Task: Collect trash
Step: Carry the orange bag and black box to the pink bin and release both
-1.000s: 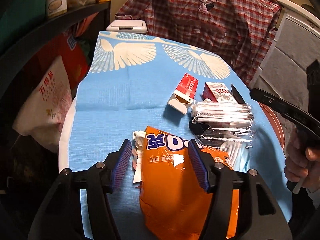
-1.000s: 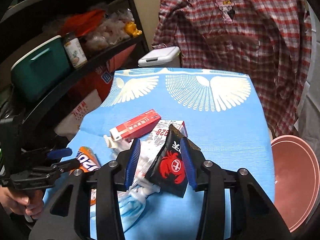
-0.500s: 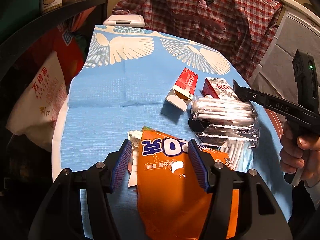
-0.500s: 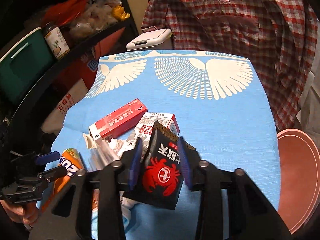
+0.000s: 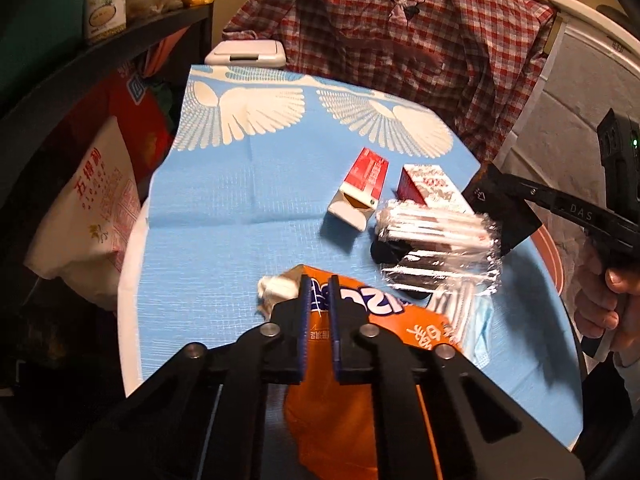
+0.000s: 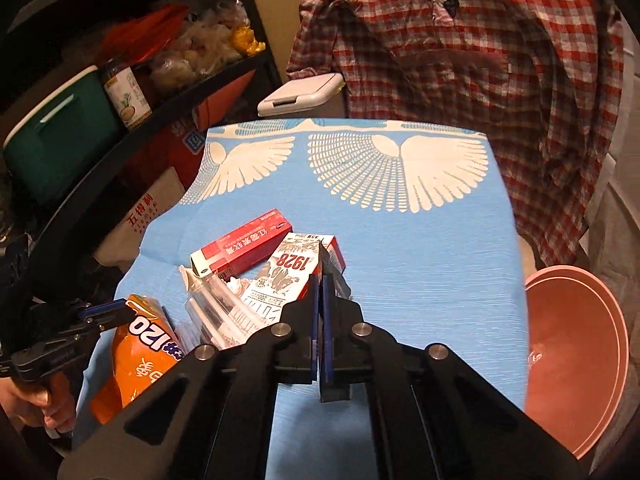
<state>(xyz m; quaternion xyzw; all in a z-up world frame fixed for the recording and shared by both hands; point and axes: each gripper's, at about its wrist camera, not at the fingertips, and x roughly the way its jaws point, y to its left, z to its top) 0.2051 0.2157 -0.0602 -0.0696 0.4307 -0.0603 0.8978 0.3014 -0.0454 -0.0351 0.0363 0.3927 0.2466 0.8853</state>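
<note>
The left hand-held gripper [image 5: 320, 304] is pinching the orange snack bag's [image 5: 352, 376] top edge on the blue worktop [image 6: 420, 272]; the right hand-held gripper [image 6: 321, 300] is clamping a black wrapper [image 5: 502, 216]. Thin films risk slipping or tearing.

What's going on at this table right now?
A person is clearing trash off a table with a blue cloth, a handheld gripper in each hand. The left gripper has just closed on the orange snack bag; the right gripper has just closed on a black wrapper. A red box, a milk carton and a clear plastic pack still lie on the cloth. A pink basin waits at the right.
</note>
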